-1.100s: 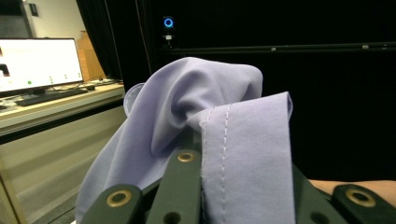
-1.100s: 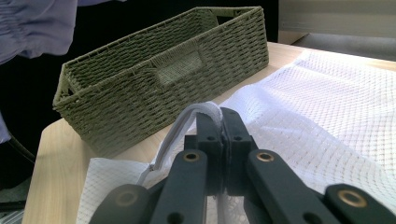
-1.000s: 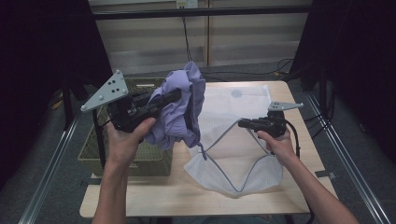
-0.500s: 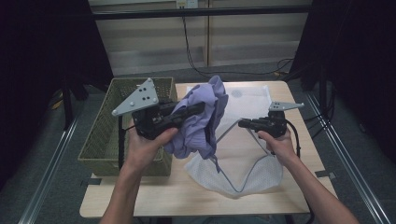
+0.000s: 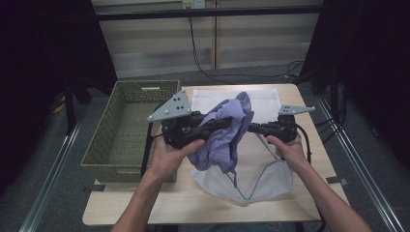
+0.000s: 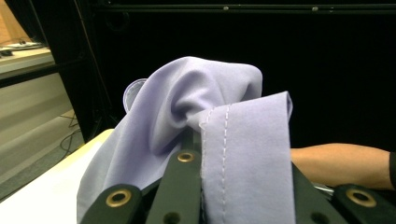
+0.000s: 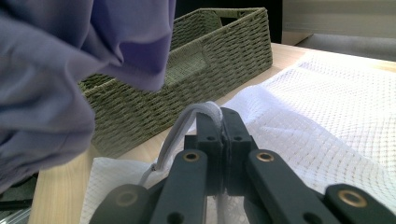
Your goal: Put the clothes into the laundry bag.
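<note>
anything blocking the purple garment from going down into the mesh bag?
Nothing visible. The left tongs hold the purple garment right above the white mesh bag, which lies on the table. The right tongs pinch the bag's rim and lift it. How wide the mouth gapes can't be told.

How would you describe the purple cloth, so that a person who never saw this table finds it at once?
Start at the wooden table, with a woven basket at its left end and a white mesh bag lying flat. The purple cloth hangs bunched above that bag, clamped in the left gripper. It is the one soft, coloured, lifted thing.
</note>
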Demonstrator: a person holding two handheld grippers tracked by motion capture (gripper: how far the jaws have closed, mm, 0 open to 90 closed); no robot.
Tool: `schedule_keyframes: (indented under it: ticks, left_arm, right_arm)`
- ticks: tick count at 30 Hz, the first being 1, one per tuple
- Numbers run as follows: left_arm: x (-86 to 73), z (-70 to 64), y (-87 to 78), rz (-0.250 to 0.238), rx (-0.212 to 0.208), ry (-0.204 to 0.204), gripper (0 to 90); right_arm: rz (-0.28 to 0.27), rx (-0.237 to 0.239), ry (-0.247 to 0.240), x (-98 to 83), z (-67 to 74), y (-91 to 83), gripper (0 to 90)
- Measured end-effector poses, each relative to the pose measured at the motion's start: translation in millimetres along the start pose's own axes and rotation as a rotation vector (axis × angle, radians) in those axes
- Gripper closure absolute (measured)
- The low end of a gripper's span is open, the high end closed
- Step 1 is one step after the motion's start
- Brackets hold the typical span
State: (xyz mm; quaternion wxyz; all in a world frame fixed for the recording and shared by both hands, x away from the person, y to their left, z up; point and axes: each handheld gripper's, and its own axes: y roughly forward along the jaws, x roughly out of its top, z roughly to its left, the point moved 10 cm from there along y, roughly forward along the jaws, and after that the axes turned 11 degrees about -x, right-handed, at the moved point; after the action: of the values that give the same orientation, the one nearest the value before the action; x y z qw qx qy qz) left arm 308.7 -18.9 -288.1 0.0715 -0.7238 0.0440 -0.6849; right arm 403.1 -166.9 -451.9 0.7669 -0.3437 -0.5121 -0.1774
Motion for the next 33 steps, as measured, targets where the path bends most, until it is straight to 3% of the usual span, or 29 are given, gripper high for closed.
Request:
schedule_keyframes:
  ticks: [6,22,26,33]
  left_arm:
    - [-7.0,-2.5,13.4,0.01,-0.029,-0.02,84.7]
    - [-45.7,0.4,51.1,0.101,-0.108,-0.064,84.7]
    - [-60.5,1.8,64.3,0.136,-0.111,-0.079,84.7]
    - [-87.6,12.1,73.3,0.195,-0.106,-0.102,84.6]
  right_arm:
    - [0.005,-0.001,0.001,-0.7,-0.1,0.6,88.6]
    - [0.009,0.002,0.007,-0.7,-0.2,0.7,88.7]
    - [0.009,0.001,0.005,-0.8,-0.6,0.5,88.7]
    - [0.011,-0.001,0.002,-0.6,-0.4,-0.3,88.7]
